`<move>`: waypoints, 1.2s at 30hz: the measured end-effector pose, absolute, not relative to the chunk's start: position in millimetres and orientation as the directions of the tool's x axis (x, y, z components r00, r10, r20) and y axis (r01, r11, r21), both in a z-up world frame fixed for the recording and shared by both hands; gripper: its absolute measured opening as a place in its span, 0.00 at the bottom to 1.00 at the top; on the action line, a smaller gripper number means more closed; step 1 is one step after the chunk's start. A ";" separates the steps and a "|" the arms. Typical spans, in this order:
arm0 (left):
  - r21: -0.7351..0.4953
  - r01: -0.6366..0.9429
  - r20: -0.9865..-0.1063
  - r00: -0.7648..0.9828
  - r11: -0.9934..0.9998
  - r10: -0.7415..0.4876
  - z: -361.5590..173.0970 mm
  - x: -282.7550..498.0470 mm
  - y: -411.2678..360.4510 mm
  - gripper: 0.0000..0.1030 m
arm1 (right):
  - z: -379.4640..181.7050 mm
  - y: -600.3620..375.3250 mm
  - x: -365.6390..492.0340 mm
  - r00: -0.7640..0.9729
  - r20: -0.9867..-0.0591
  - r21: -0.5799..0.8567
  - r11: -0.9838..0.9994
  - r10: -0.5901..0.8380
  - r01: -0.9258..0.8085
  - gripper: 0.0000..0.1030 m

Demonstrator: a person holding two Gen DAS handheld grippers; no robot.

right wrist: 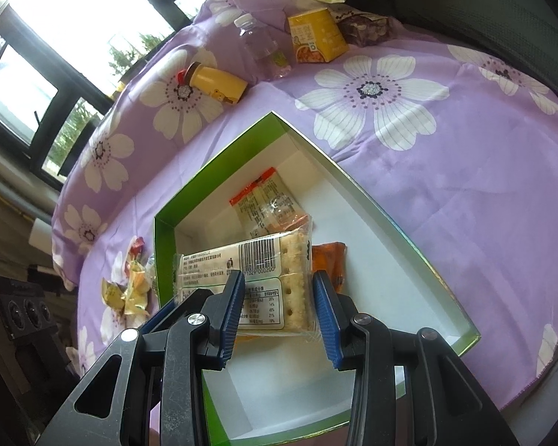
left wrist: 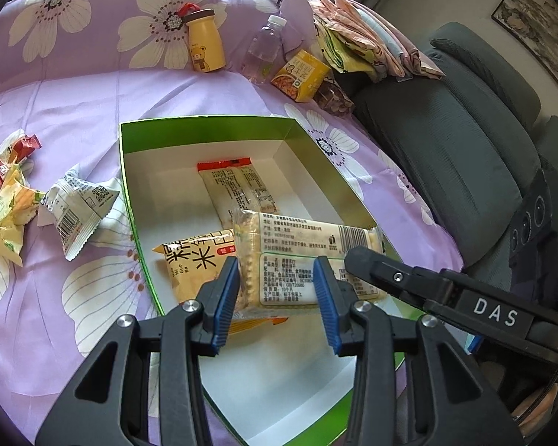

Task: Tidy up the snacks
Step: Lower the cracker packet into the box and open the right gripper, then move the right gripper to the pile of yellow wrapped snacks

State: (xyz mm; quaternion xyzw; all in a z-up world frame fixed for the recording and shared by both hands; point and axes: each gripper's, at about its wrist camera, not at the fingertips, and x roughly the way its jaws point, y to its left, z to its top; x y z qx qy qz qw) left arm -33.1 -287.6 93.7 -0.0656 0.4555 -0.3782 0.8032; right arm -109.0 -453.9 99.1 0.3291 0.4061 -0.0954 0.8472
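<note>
A clear cracker packet (left wrist: pixel 301 256) (right wrist: pixel 268 290) with a white label hangs over the green box (left wrist: pixel 204 120) (right wrist: pixel 219 156), which is white inside. My left gripper (left wrist: pixel 277 297) is shut on one end of the packet, blue pads pressing both sides. My right gripper (right wrist: pixel 277 308) is shut on the other end, and its black finger (left wrist: pixel 390 273) shows beside the packet in the left wrist view. In the box lie a red-topped packet (left wrist: pixel 238 186) (right wrist: pixel 268 200) and an orange packet (left wrist: pixel 193 264) (right wrist: pixel 329 260), partly under the crackers.
Loose snacks lie left of the box: a white packet (left wrist: pixel 78 208), a yellow packet (left wrist: pixel 7 223), red sweets (left wrist: pixel 13 156). Behind it stand a yellow bear bottle (left wrist: pixel 206 42), water bottle (left wrist: pixel 264 48) and yellow carton (left wrist: pixel 301 74). A grey sofa (left wrist: pixel 465 148) borders the purple floral cloth.
</note>
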 end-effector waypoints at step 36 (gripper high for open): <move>-0.368 0.430 -0.671 0.491 0.824 -0.556 125.9 -14.9 -172.2 0.80 | 138.4 -358.5 -79.5 0.740 -0.672 0.398 0.851 0.017 0.342 0.81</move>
